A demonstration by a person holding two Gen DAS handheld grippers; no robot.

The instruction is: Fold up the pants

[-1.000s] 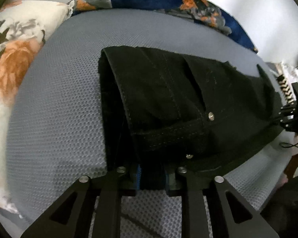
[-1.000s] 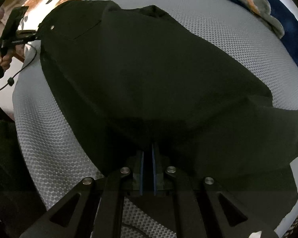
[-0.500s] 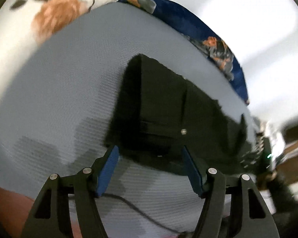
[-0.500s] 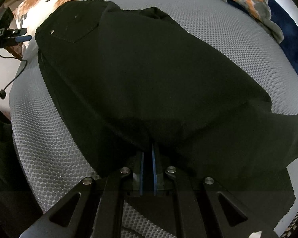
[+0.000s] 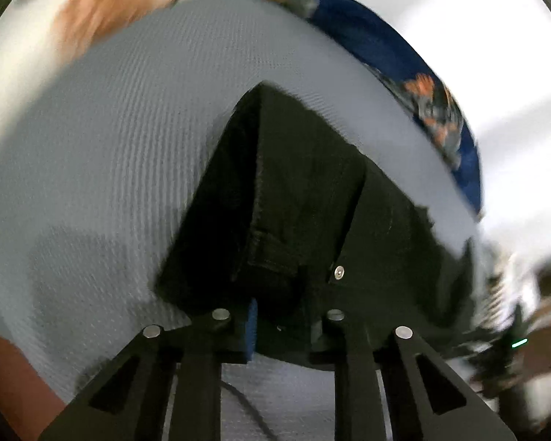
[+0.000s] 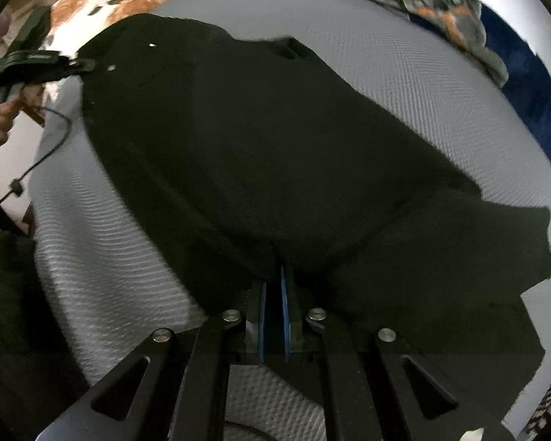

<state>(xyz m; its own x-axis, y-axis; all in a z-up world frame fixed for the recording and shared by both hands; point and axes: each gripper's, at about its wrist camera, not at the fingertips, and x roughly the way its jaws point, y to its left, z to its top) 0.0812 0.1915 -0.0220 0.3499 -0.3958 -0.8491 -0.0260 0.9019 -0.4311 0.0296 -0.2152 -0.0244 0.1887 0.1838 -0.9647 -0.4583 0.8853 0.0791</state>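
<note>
The black pants [image 6: 275,154] lie on the grey bed [image 6: 422,84]. The left gripper [image 5: 286,319], jaws having just closed, grips the waistband; the right gripper [image 6: 273,316] pinches the leg, so both can lift for folding.

You're looking at black pants [image 6: 275,154] spread across the grey textured bed cover [image 6: 440,84], folded lengthwise. Their waist end, with its silver rivet [image 5: 338,272], lies at your left; the leg ends trail off to your right.
</note>
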